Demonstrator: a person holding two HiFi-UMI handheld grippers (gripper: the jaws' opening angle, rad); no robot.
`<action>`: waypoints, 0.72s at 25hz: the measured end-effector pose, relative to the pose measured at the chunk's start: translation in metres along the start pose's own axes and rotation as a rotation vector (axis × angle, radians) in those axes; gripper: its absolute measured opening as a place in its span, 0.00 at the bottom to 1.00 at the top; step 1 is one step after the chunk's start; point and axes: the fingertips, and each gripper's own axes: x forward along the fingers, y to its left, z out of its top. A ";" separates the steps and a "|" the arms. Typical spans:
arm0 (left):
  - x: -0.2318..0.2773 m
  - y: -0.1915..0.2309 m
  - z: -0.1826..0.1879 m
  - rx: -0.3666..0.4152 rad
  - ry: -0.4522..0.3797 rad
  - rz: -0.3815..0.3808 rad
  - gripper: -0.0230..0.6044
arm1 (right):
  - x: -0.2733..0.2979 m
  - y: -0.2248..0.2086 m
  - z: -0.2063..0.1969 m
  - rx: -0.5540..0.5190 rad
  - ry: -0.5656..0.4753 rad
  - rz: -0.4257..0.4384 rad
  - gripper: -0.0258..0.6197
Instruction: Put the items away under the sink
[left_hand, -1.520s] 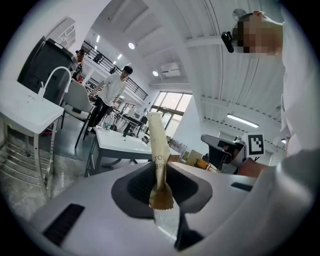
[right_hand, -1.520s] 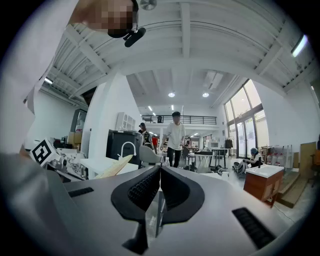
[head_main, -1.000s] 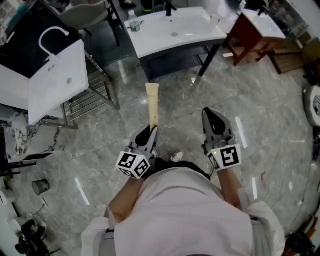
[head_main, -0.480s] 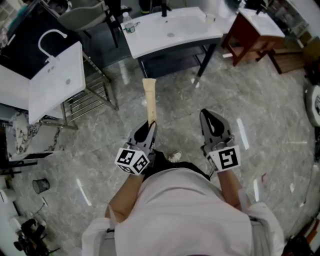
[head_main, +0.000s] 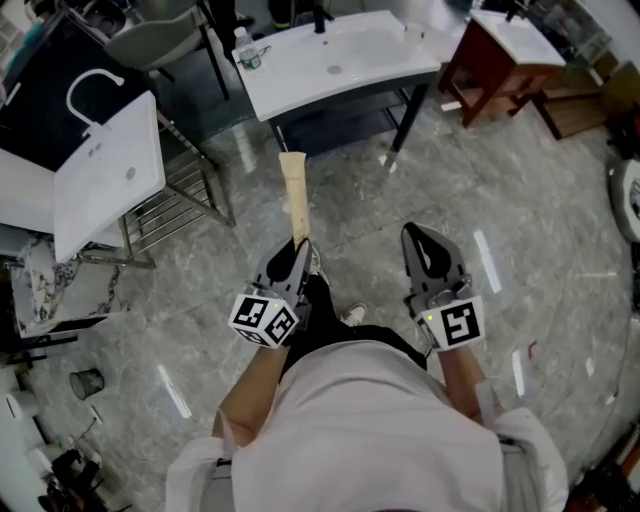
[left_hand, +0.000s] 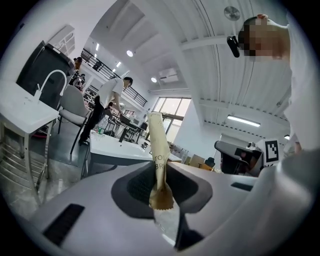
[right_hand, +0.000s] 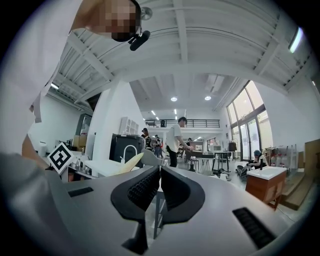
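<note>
My left gripper (head_main: 297, 258) is shut on the lower end of a long tan paper packet (head_main: 293, 195), which sticks out level towards the white sink (head_main: 340, 62). In the left gripper view the printed packet (left_hand: 157, 145) rises from between the pads of the left gripper (left_hand: 161, 175), with the sink (left_hand: 112, 147) behind it. The sink stands on a black frame with a dark shelf (head_main: 345, 108) under it. My right gripper (head_main: 424, 243) hovers beside the left one, jaws together and nothing in them. Nothing sits between the pads of the right gripper (right_hand: 160, 177); the packet (right_hand: 127, 162) shows to their left.
A water bottle (head_main: 247, 48) stands on the sink's left corner. Another white basin (head_main: 105, 175) on a wire rack is at the left, and a red-brown wooden cabinet (head_main: 495, 65) at the right. A small dark bin (head_main: 87, 381) sits on the marble floor. People stand in the background.
My left gripper has moved a little forward towards the sink with the packet. The right gripper has stayed about where it was.
</note>
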 end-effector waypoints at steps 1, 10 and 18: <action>0.005 0.003 -0.001 -0.006 0.001 -0.006 0.14 | 0.002 -0.003 -0.001 -0.005 0.003 -0.005 0.10; 0.037 0.026 0.010 -0.021 0.004 -0.020 0.14 | 0.034 -0.017 -0.002 -0.018 0.015 -0.007 0.10; 0.074 0.066 0.032 -0.019 0.032 -0.017 0.14 | 0.093 -0.032 -0.002 0.005 0.014 -0.003 0.10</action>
